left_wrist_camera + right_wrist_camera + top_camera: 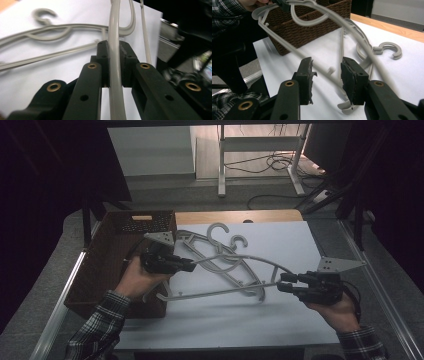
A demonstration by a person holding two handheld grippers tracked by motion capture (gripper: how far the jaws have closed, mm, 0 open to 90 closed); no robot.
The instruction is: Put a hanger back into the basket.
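The hanger (pixel 235 270) looks light, thin and stiff but springy plastic, likely slick, so its arm is the sensible place to pinch. The left gripper (pixel 187 266) is pressed together on that arm near one end, the rod running straight between its pads (pixel 103 53). The right gripper (pixel 284 283) stands spread, the hanger's other end between its jaws (contact unclear). A second hanger (pixel 220 242) lies beyond both grippers; a basket (pixel 107 265) sits beside the left one
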